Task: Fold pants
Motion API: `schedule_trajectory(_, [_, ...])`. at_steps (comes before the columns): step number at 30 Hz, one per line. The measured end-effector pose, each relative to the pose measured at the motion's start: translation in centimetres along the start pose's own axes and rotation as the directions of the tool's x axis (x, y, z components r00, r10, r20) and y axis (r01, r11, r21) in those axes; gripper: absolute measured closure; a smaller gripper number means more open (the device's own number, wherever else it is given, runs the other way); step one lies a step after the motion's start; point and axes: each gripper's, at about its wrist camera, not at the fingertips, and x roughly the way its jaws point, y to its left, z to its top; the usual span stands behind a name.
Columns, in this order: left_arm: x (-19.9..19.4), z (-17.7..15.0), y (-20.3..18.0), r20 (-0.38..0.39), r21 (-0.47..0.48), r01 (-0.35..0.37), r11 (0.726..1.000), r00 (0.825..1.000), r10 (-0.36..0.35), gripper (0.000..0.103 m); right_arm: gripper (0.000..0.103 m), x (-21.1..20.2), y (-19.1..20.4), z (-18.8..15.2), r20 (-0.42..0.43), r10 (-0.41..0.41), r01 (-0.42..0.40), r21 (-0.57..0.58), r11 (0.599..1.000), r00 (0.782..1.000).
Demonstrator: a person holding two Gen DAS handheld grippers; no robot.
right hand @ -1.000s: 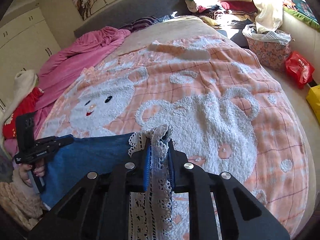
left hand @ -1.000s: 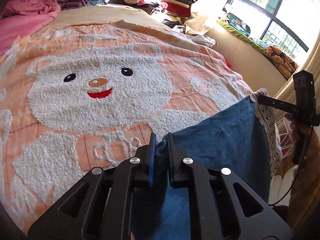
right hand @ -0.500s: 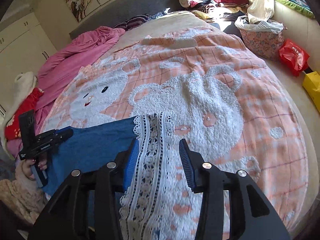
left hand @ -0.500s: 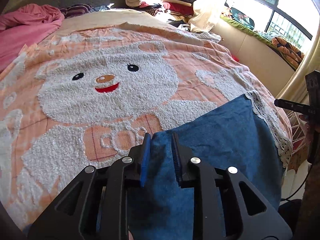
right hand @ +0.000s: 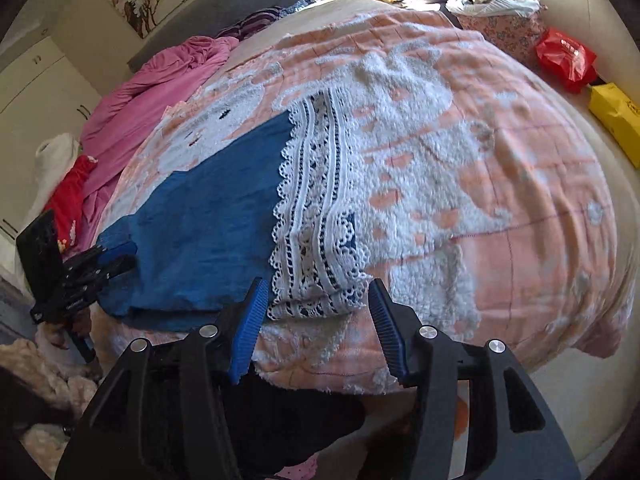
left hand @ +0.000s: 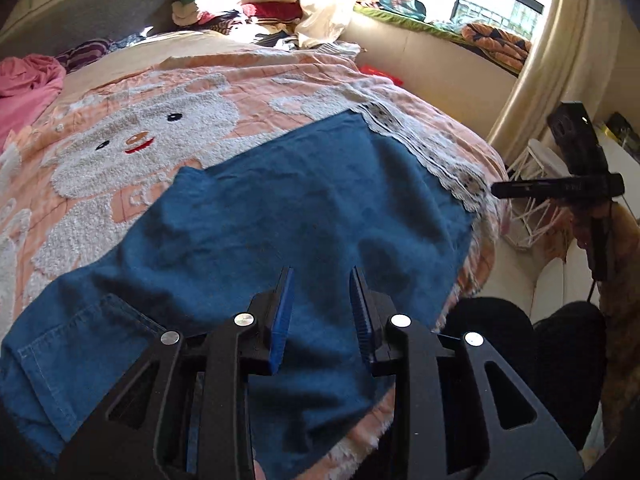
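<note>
Sunlit bedding fills the left wrist view: a peach checked blanket [left hand: 280, 80] with a fluffy white bear figure is spread over the bed. Blue denim pants [left hand: 280, 220] are laid flat across its near edge, a stitched pocket at the lower left and a white lace hem [left hand: 432, 160] at the far right. The left claw [left hand: 322, 312] is held just above the denim, its ribbed blue pads parted after just having been opening, with nothing pinched. The right claw [left hand: 556, 188] is seen beyond the hem.

From the right wrist view, the pants [right hand: 208, 220] lie on the same blanket [right hand: 500, 200], the scalloped lace band [right hand: 316, 216] nearest. The right claw [right hand: 316, 332] is spread wide, freshly opened, empty, just short of the lace. The left claw [right hand: 116, 256] is seen at the denim's far end.
</note>
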Motion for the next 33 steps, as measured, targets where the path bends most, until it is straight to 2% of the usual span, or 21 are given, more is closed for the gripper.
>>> schedule_trajectory(2, [0.5,-1.0,-1.5,-0.028,0.055,0.02,0.998,0.999,-0.018,0.081,0.044,0.8,-0.7,-0.4,0.021,0.023,-0.024,0.064,0.998,1.0])
schedule_trajectory(6, [1.8,-2.1,-3.3,-0.047,0.12,-0.003,0.993,0.999,0.009,0.081,0.044,1.5,-0.4,-0.7,0.04,0.04,-0.042,0.072,0.996,0.998])
schedule_trajectory(7, [2.1,-2.2,-3.4,-0.048,0.124,-0.007,0.992,0.999,0.014,0.081,0.049,1.7,-0.3,-0.7,0.037,0.038,-0.041,0.07,0.997,0.999])
schedule_trajectory(8, [2.5,-2.3,-3.6,-0.06,0.125,-0.014,0.992,0.998,0.021,0.081,0.059,1.8,-0.2,-0.6,0.039,0.037,-0.039,0.066,0.997,0.999])
schedule_trajectory(10, [3.1,-2.5,-3.8,-0.094,0.124,0.013,0.992,0.996,-0.001,0.099,0.073,1.6,0.0,-0.7,0.056,0.03,-0.033,0.048,0.998,0.998])
schedule_trajectory(11, [3.3,-2.8,-4.0,-0.102,0.13,0.017,0.991,0.995,-0.003,0.101,0.078,1.3,0.3,-0.8,0.07,0.049,-0.051,0.031,0.998,0.996])
schedule_trajectory(12, [3.3,-3.0,-4.2,-0.107,0.145,0.006,0.989,0.994,0.009,0.101,0.079,0.9,0.8,-0.9,0.083,0.052,-0.054,0.012,0.998,0.995])
schedule_trajectory(16, [3.0,-3.5,-4.0,-0.13,0.133,0.022,0.991,0.992,-0.005,0.102,0.079,-0.8,2.0,-1.6,0.115,-0.021,0.028,-0.061,0.998,0.993])
schedule_trajectory(20, [3.3,-4.0,-3.4,-0.137,0.116,0.031,0.993,0.99,-0.015,0.102,0.079,0.7,0.4,-2.7,0.048,-0.154,0.156,-0.051,0.986,0.987])
schedule_trajectory(21, [3.3,-4.0,-3.3,-0.138,0.112,0.033,0.993,0.99,-0.018,0.102,0.079,1.2,-0.1,-3.1,0.038,-0.154,0.155,-0.041,0.987,0.987])
schedule_trajectory(25, [3.5,-4.1,-3.1,-0.134,0.111,0.032,0.993,0.991,-0.017,0.102,0.074,1.2,-0.1,-3.6,0.066,-0.16,0.162,-0.037,0.986,0.985])
schedule_trajectory(26, [3.5,-4.1,-3.0,-0.134,0.105,0.036,0.994,0.991,-0.022,0.102,0.068,1.0,0.0,-3.6,0.068,-0.167,0.169,-0.034,0.985,0.984])
schedule_trajectory(28, [3.5,-3.9,-2.8,-0.135,0.096,0.044,0.994,0.99,-0.031,0.102,0.064,0.4,0.0,-3.7,0.07,-0.17,0.172,-0.017,0.985,0.983])
schedule_trajectory(29, [3.5,-3.9,-2.6,-0.134,0.086,0.05,0.995,0.99,-0.039,0.102,0.057,-0.1,0.1,-3.7,0.083,-0.174,0.175,-0.008,0.985,0.981])
schedule_trajectory(32, [2.9,-3.8,-2.5,-0.129,0.064,0.062,0.996,0.99,-0.053,0.101,0.05,-2.0,0.8,-3.7,0.144,-0.189,0.192,-0.004,0.981,0.971])
schedule_trajectory(33, [2.5,-3.7,-2.6,-0.12,0.066,0.061,0.996,0.991,-0.053,0.097,0.048,-2.5,1.0,-3.6,0.162,-0.191,0.194,0.001,0.981,0.968])
